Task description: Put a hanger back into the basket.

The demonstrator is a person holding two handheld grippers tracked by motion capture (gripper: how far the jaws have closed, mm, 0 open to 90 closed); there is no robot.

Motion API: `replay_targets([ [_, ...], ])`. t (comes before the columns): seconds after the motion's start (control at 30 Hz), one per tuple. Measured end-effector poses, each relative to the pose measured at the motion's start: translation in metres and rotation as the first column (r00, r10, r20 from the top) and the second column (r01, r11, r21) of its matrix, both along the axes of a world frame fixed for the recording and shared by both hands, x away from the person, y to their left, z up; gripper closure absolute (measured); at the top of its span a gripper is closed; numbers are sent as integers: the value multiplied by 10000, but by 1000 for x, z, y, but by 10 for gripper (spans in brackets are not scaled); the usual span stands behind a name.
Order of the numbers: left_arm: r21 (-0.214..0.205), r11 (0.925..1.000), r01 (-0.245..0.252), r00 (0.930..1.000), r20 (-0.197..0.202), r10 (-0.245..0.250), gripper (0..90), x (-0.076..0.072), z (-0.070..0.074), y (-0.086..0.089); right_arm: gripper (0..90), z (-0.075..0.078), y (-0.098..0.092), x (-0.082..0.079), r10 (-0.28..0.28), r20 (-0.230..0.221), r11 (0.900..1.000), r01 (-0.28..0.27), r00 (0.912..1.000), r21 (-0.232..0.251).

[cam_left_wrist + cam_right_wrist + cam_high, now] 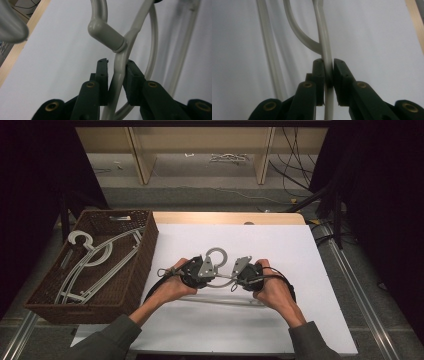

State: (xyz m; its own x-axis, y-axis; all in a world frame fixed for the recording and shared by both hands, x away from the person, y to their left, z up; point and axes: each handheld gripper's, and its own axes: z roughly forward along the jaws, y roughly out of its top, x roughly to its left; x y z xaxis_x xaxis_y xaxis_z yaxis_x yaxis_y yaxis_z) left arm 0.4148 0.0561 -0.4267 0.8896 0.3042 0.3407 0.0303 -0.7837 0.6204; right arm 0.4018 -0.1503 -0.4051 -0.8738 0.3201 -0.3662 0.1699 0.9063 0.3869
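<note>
At the middle of the white table (300,270), we clamp the grey hanger (216,257) with left gripper (117,75) and right gripper (327,72), both closed on its arms, lifting level toward the basket (145,255) at left.

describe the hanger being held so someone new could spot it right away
Start at the white table top, right of the brown wicker basket. At its middle lies one grey hanger, gripped by the left claw and right claw. Unlike the basket's hangers, it is out on the table.
</note>
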Motion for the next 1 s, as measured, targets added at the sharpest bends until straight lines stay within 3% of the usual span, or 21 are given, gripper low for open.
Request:
replay_targets([
  [0.1, 24, 9998, 207, 9997, 104, -208, 784, -3, 4, 1, 764, 3, -2, 0, -259, 141, 9987, 252, 9996, 439],
  [0.13, 89, 9995, 314, 9994, 156, -316, 793, -4, 6, 1, 738, 4, -2, -1, -514, 29, 9955, 510, 9987, 801],
  [0.17, 59, 9994, 346, 9993, 170, -347, 805, -6, 6, 0, 702, 4, -3, 0, -527, -9, 9948, 526, 9986, 867],
  [0.23, -143, 9996, 229, 9996, -172, -232, 813, -9, 7, -1, 674, 4, -4, 0, -730, 32, 9930, 723, 9973, 931],
  [0.3, -117, 9998, 190, 9997, -147, -191, 813, -9, 10, 0, 607, 4, -4, 0, -760, -10, 9928, 757, 9971, 926],
  [0.4, -412, 9992, -2, 9993, -379, -13, 813, -6, 13, 5, 496, 6, -5, 1, -1188, -203, 9761, 1205, 9927, 1808],
  [0.47, -504, 9983, -306, 9986, -458, 283, 813, -4, 15, 9, 436, 9, -4, -1, -1360, -199, 9718, 1373, 9905, 1916],
  [0.6, -711, 9949, -711, 9964, -520, 674, 813, -1, 21, 18, 366, 14, -7, 0, -1620, -119, 9449, 1586, 9867, 2864],
  [0.67, -773, 9930, -889, 9954, -429, 857, 813, 0, 24, 21, 354, 17, -9, 0, -1970, 110, 9281, 1829, 9803, 3243],
  [0.77, -842, 9914, -1004, 9944, -422, 971, 813, 1, 29, 25, 332, 23, -14, 1, -2346, 292, 8904, 2028, 9716, 4076],
  [0.8, -888, 9905, -1045, 9941, -396, 1014, 813, 1, 31, 26, 331, 24, -15, 1, -2304, 324, 8849, 1955, 9726, 4227],
  [0.87, -963, 9887, -1152, 9929, -396, 1119, 812, 1, 33, 28, 317, 28, -18, 0, -2513, 316, 8606, 2084, 9674, 4647],
  [0.9, -977, 9880, -1196, 9925, -374, 1165, 812, 2, 35, 30, 313, 29, -20, 1, -2511, 350, 8570, 2054, 9673, 4726],
  [0.93, -1000, 9866, -1289, 9913, -384, 1257, 813, 3, 36, 32, 307, 30, -21, 1, -2585, 263, 8468, 2134, 9657, 4872],
  [0.97, -1027, 9858, -1332, 9908, -384, 1298, 812, 3, 36, 33, 296, 31, -23, -1, -2897, 250, 8298, 2381, 9568, 5047],
  [1.0, -1039, 9850, -1377, 9902, -384, 1343, 812, 4, 37, 34, 295, 33, -24, -2, -3017, 266, 8233, 2464, 9530, 5114],
])
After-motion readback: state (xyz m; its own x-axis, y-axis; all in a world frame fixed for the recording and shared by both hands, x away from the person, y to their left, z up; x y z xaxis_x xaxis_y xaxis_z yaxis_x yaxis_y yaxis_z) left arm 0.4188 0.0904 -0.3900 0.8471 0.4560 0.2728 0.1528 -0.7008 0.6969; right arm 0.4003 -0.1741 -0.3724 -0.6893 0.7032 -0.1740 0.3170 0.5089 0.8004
